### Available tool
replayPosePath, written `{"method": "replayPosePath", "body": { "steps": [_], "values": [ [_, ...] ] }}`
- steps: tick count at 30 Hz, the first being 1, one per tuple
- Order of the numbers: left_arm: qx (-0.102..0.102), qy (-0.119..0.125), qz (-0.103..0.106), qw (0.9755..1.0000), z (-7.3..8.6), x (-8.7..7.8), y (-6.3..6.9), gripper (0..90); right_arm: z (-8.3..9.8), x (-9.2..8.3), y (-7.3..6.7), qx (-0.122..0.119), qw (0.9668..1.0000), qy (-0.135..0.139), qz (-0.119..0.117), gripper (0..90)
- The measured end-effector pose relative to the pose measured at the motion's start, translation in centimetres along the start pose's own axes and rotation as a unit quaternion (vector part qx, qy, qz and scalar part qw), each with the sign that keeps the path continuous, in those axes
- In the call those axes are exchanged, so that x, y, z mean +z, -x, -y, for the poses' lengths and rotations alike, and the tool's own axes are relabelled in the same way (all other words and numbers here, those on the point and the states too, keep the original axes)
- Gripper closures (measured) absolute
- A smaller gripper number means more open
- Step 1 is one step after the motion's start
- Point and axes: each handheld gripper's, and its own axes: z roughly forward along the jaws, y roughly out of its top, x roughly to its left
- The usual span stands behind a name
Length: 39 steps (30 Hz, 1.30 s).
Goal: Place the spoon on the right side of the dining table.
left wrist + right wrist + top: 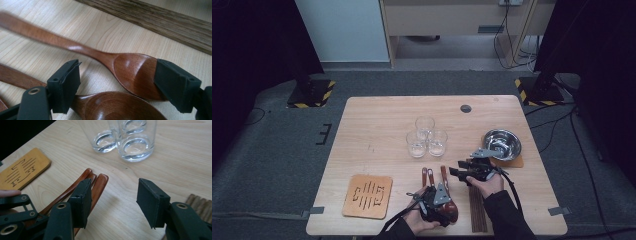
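My left gripper (432,196) is clamped on the bowl of a reddish-brown wooden spoon (130,72): one pad on the bowl's outer edge, the other at its neck side. It lies on the light wooden table (372,125) near the front edge, a second wooden spoon (117,107) just beside it. My right gripper (112,200) hovers with jaws apart and nothing between them, above the spoon handles, pointing towards three clear drinking glasses (426,136). Dark chopsticks (477,212) lie to the right.
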Motion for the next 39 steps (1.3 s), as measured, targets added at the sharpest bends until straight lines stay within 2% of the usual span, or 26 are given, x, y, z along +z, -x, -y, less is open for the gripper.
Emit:
{"method": "replayPosePath", "body": {
  "steps": [3, 9, 25, 34, 39],
  "values": [
    [-0.001, 0.003, -0.002, 1.0000, 0.1, 0.0, 0.1, 20.6, 0.1, 0.3, -0.2, 0.007, 0.9999, 0.001, -0.013, 45.8],
    [-0.002, 0.004, -0.004, 1.0000, 0.2, 0.0, 0.1, 20.6, 0.2, 0.7, -0.4, 0.009, 0.9996, -0.005, -0.026, 45.7],
    [-0.003, 0.012, -0.009, 0.9999, 0.4, -0.1, 0.2, 20.8, 1.0, 1.8, -0.1, 0.017, 0.9987, -0.045, -0.021, 47.0],
    [0.000, 0.013, -0.010, 0.9999, 0.5, -0.1, 0.2, 20.8, 1.4, 2.0, 0.5, 0.036, 0.9974, -0.060, -0.020, 60.2],
    [0.001, 0.013, -0.008, 0.9999, 0.5, -0.2, 0.1, 20.7, 1.5, 2.0, 0.6, 0.062, 0.9962, -0.054, -0.031, 64.3]
  ]
}}
